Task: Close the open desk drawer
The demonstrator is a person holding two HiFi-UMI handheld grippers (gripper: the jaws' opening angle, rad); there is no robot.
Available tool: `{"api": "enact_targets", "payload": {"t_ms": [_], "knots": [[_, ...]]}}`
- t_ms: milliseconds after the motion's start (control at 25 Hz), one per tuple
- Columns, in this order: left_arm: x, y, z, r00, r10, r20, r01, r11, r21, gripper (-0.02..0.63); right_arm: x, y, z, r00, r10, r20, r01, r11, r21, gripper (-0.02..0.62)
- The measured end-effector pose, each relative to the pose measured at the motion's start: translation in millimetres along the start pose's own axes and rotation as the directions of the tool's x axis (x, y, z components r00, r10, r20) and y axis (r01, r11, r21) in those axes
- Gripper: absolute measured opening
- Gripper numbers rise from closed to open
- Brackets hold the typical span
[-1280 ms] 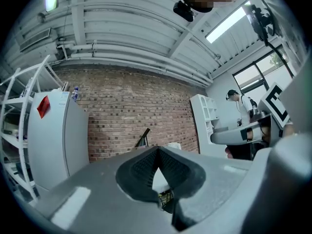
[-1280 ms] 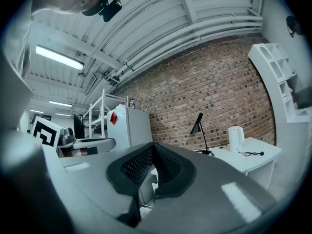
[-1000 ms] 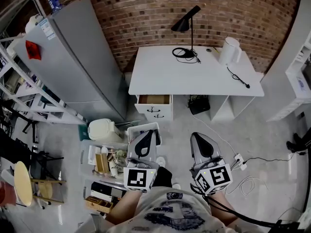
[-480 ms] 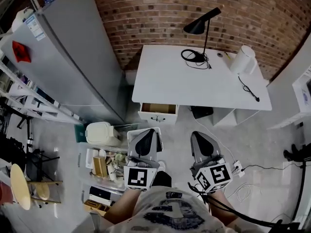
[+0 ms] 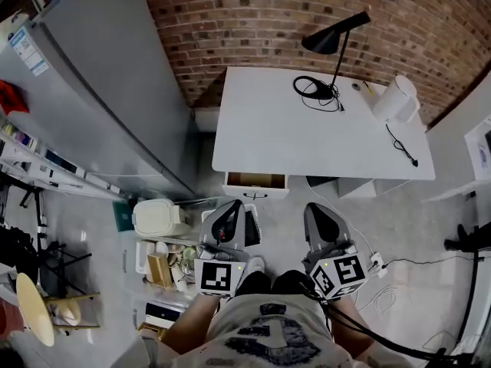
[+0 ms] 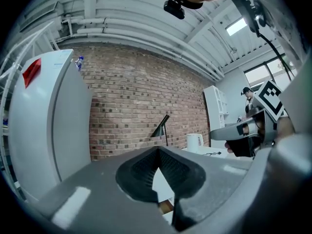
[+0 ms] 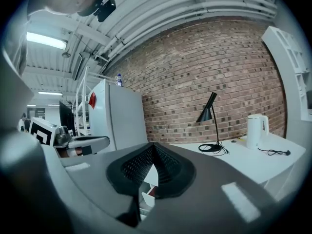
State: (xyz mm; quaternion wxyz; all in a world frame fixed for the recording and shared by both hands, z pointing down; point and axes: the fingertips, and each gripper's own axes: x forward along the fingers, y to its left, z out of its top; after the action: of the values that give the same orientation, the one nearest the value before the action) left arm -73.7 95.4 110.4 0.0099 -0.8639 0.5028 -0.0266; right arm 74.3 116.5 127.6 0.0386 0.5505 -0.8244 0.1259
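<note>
Head view: the drawer stands open under the worktop's front-left corner, well apart from my left tongs and right tongs. I judge an off-centre shove could jam it crooked, and the floor clutter by the fridge could trip the approach.

Left gripper view: the left tongs are closed on nothing and face the brick wall.

Right gripper view: the right tongs are likewise closed and empty. A lamp and kettle sit toward the worktop's back edge.
</note>
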Motion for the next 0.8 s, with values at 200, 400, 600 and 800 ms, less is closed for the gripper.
{"api": "enact_targets", "payload": {"t_ms": [200, 400, 600, 800], "knots": [[14.0, 12.1, -23.7, 0.999, -0.012, -0.034, 0.012, 1.0, -0.017, 0.002, 24.2, -1.1, -15.9, 1.0, 0.005, -0.031, -0.005, 1.0, 0.001, 0.023], [30.7, 21.5, -47.9, 0.998, -0.025, -0.051, 0.022, 0.998, -0.062, 0.002, 48.4, -1.9, -32.0, 0.999, 0.024, -0.046, -0.023, 1.0, 0.01, 0.023], [49.2, 27.0, -80.2, 0.997, -0.028, -0.071, 0.023, 0.998, -0.064, 0.002, 76.2, -13.4, -61.0, 0.998, 0.024, -0.063, -0.022, 0.999, 0.022, 0.023], [60.3, 30.0, -126.9, 0.993, -0.034, -0.109, 0.027, 0.998, -0.062, 0.002, 98.3, -25.1, -104.2, 0.996, 0.02, -0.083, -0.016, 0.999, 0.048, 0.023]]}}
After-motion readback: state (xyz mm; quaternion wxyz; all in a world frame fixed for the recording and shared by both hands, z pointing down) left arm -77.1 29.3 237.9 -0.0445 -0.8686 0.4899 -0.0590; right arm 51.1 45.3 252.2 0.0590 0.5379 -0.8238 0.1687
